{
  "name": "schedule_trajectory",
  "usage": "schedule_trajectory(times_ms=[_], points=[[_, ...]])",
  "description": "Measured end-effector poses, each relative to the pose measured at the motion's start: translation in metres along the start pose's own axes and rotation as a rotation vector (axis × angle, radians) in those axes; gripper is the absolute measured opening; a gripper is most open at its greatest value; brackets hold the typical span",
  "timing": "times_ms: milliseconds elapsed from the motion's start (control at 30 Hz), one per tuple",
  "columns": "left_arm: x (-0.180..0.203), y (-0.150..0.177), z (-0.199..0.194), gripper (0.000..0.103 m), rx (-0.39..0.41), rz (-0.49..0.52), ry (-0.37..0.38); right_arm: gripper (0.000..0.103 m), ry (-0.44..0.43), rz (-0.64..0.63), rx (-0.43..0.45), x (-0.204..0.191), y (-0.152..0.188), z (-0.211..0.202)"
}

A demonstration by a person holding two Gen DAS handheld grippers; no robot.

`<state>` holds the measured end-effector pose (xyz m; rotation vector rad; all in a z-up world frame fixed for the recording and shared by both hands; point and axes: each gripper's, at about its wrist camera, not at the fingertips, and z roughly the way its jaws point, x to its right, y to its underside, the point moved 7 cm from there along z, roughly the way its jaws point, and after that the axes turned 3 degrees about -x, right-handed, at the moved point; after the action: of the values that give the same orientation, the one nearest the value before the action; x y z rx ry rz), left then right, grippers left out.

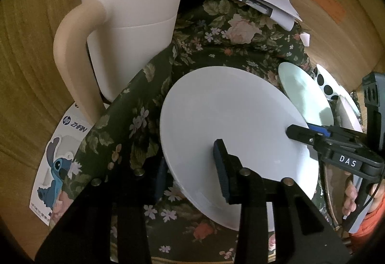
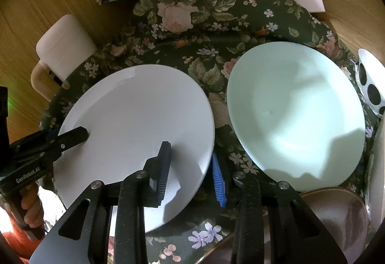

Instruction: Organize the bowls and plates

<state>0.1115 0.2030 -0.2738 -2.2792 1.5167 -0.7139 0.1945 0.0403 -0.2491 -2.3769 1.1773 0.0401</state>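
White plate (image 2: 137, 124) rigid, glazed-slick, breakable; left gripper (image 1: 192, 172) and right gripper (image 2: 190, 167) each straddle its rim, jaws apart, not clamped.

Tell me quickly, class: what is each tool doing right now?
Left tool: open, its fingers either side of the white plate's edge; no firm grip can be told.
Right tool: open, straddling the same plate's opposite edge.
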Motion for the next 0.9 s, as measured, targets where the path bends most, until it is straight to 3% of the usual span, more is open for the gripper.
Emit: schedule_trajectory(times_ms=[367, 900], points=[[0.016, -0.001, -0.018, 0.037, 0.035, 0.023, 0.013, 0.029, -0.023, 0.013, 0.053, 0.006, 0.006, -0.031], [0.063, -0.007, -0.048, 0.037, 0.107, 0.096, 0.045, 0.029, 0.028, 0.042, 0.178, 0.024, 0.021, -0.086]])
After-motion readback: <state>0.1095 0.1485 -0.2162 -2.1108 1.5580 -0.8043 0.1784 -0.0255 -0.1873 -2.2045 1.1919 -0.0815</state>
